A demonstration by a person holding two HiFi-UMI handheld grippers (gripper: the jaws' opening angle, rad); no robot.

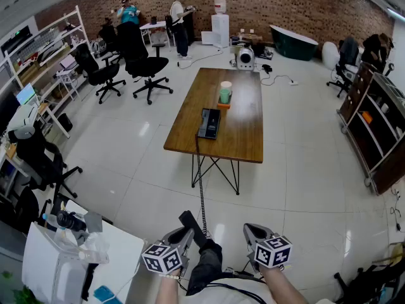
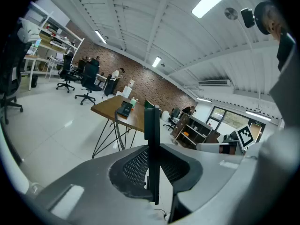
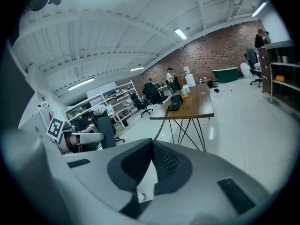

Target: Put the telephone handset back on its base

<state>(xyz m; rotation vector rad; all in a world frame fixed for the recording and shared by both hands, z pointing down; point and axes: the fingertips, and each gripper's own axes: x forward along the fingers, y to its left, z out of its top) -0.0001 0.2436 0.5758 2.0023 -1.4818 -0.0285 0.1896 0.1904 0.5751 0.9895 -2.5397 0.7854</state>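
Head view: your left gripper (image 1: 183, 235), bottom centre, is clamped on the black handset (image 1: 190, 224). The coiled cord (image 1: 201, 189) runs up to the base (image 1: 209, 123) on the wooden table (image 1: 243, 132), mid-frame. A green-and-white cup (image 1: 225, 93) stands beyond the base; its contents are not visible. Your right gripper (image 1: 252, 231) sits bottom right.
Left gripper view: jaws pinch the handset edge-on at centre frame; the base sits far off, left of centre.
Right gripper view: jaw tips together, nothing between them.

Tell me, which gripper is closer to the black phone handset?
Left. The left gripper is clamped on the handset, which sticks up between its jaws. The right gripper is off to its right, not touching it, jaws together and empty.
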